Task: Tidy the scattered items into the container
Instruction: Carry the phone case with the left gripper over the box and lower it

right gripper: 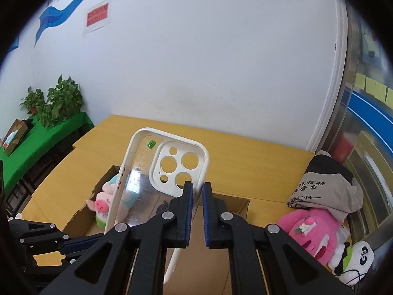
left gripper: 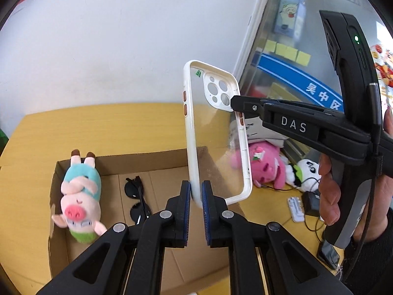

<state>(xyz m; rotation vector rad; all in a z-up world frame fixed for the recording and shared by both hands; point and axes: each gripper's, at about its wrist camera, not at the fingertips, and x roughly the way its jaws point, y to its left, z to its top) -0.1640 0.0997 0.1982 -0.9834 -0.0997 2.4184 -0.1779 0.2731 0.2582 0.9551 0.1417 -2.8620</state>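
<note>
A clear phone case with a white rim (left gripper: pixel 216 132) stands upright above the open cardboard box (left gripper: pixel 55 179). My left gripper (left gripper: pixel 196 194) is shut on its bottom edge. My right gripper (left gripper: pixel 233 104) comes in from the right and is shut on the case's edge by the camera cutout. In the right wrist view the case (right gripper: pixel 147 179) sits between the right gripper's (right gripper: pixel 196 194) fingers, and the left gripper (right gripper: pixel 66 244) shows at lower left. In the box (right gripper: pixel 235 200) lie a pig plush (left gripper: pixel 81 196) and black sunglasses (left gripper: pixel 137 199).
A pink plush (left gripper: pixel 266 167), a panda plush (left gripper: pixel 305 172), a grey bag (right gripper: pixel 324 184), a charger with cable (left gripper: pixel 310 201) and a small white item (left gripper: pixel 297 209) lie on the yellow table (left gripper: pixel 32 132) right of the box. A white wall stands behind. Plants (right gripper: pixel 54 103) stand far left.
</note>
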